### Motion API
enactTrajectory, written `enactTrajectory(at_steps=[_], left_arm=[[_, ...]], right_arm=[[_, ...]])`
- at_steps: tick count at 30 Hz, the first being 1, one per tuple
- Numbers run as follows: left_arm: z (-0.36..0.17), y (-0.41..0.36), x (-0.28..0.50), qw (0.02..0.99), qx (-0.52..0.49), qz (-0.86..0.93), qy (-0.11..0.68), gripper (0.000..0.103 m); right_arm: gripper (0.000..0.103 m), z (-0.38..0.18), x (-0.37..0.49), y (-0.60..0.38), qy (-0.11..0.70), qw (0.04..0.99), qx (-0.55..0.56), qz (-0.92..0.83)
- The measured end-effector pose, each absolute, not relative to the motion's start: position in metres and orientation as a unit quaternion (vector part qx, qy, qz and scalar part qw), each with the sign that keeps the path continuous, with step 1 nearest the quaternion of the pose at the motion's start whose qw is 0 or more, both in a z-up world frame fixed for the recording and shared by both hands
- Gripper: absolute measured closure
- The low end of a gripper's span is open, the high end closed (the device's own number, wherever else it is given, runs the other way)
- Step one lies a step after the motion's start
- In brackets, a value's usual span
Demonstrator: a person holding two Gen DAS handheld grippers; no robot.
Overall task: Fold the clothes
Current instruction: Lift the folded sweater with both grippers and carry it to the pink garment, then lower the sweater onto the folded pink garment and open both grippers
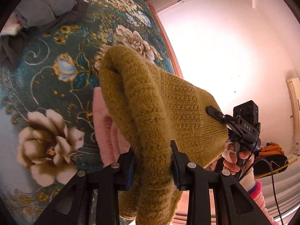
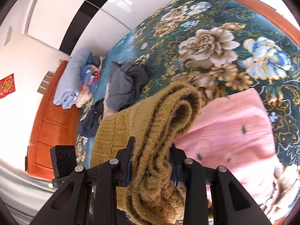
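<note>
The mustard sweater [image 1: 150,101] is up in the air over the bed, held by both tongs. The left gripper [image 1: 152,166] is clamped on a thick fuzzy fold of it, with one finger on each side of the wool. The right gripper [image 2: 151,161] is clamped on a bunch of rolled layers of the same sweater [image 2: 150,131], and the wool bulges out below its fingers. In the left wrist view, the right gripper [image 1: 215,112] shows from the side, with one black fingertip pressed on the ribbed edge of the sweater. A hand [image 1: 235,159] holds that gripper's handle, and its sleeve is pink and white. The sweater hangs between the two tongs and hides much of the bed behind it. Under it lies a pink cloth [image 2: 234,131], spread flat on the flowery green blanket [image 2: 206,37]. Farther up the bed sits a heap of gray clothes [image 2: 125,82], and next to it a rolled blue quilt [image 2: 73,80]. A brown wooden bed frame [image 2: 48,123] runs along the side by the white wall. Both tongs point toward the bed.
</note>
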State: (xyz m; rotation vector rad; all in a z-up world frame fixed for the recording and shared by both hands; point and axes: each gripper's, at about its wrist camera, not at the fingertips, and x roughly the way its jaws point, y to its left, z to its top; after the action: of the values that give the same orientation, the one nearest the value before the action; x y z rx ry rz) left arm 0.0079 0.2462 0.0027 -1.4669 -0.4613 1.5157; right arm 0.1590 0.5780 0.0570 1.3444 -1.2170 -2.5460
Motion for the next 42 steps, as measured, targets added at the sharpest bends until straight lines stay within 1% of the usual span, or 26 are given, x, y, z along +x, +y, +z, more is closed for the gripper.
enactTrajectory(at_steps=[6,11,13,16,18,19,20,22,24,25,28,33,35,39,42], left_arm=[[-0.025,0.292,0.016,0.453,-0.626,0.611,-0.172,0.069],[-0.034,0.303,0.018,0.449,-0.624,0.624,-0.139,0.069],[-0.038,0.295,0.021,0.435,-0.634,0.624,-0.140,0.065],[-0.051,0.286,0.019,0.420,-0.647,0.618,-0.150,0.063],[-0.055,0.281,0.019,0.415,-0.652,0.616,-0.155,0.060],[-0.057,0.278,0.019,0.412,-0.654,0.614,-0.158,0.055],[-0.059,0.275,0.019,0.409,-0.657,0.613,-0.161,0.053],[-0.058,0.270,0.019,0.405,-0.660,0.610,-0.168,0.053],[-0.047,0.266,0.020,0.407,-0.656,0.613,-0.168,0.054],[-0.040,0.264,0.020,0.409,-0.652,0.617,-0.163,0.054],[-0.020,0.266,0.025,0.424,-0.629,0.636,-0.139,0.054],[0.015,0.277,0.036,0.457,-0.576,0.671,-0.090,0.053],[0.028,0.282,0.040,0.469,-0.554,0.684,-0.070,0.053],[0.031,0.293,0.077,0.512,-0.503,0.696,-0.011,0.053],[0.025,0.296,0.091,0.504,-0.479,0.718,0.021,0.053]], right_arm=[[0.070,0.014,0.187,0.639,-0.414,-0.044,0.434,-0.799],[0.070,-0.021,0.202,0.659,-0.436,-0.072,0.429,-0.788],[0.070,-0.033,0.207,0.666,-0.451,-0.085,0.425,-0.781],[0.070,-0.049,0.208,0.670,-0.467,-0.099,0.424,-0.770],[0.070,-0.058,0.207,0.668,-0.463,-0.104,0.437,-0.764],[0.070,-0.060,0.207,0.667,-0.462,-0.106,0.441,-0.762],[0.070,-0.063,0.207,0.667,-0.463,-0.109,0.444,-0.760],[0.070,-0.066,0.208,0.667,-0.468,-0.108,0.440,-0.759],[0.069,-0.063,0.209,0.667,-0.469,-0.106,0.438,-0.759],[0.066,-0.061,0.209,0.666,-0.470,-0.104,0.437,-0.760],[0.064,-0.051,0.215,0.668,-0.453,-0.111,0.441,-0.767],[0.064,-0.025,0.235,0.683,-0.424,-0.172,0.423,-0.782],[0.064,-0.009,0.242,0.677,-0.397,-0.181,0.410,-0.801],[0.064,0.011,0.243,0.634,-0.323,-0.143,0.414,-0.839],[0.064,0.007,0.241,0.593,-0.254,-0.103,0.437,-0.857]])
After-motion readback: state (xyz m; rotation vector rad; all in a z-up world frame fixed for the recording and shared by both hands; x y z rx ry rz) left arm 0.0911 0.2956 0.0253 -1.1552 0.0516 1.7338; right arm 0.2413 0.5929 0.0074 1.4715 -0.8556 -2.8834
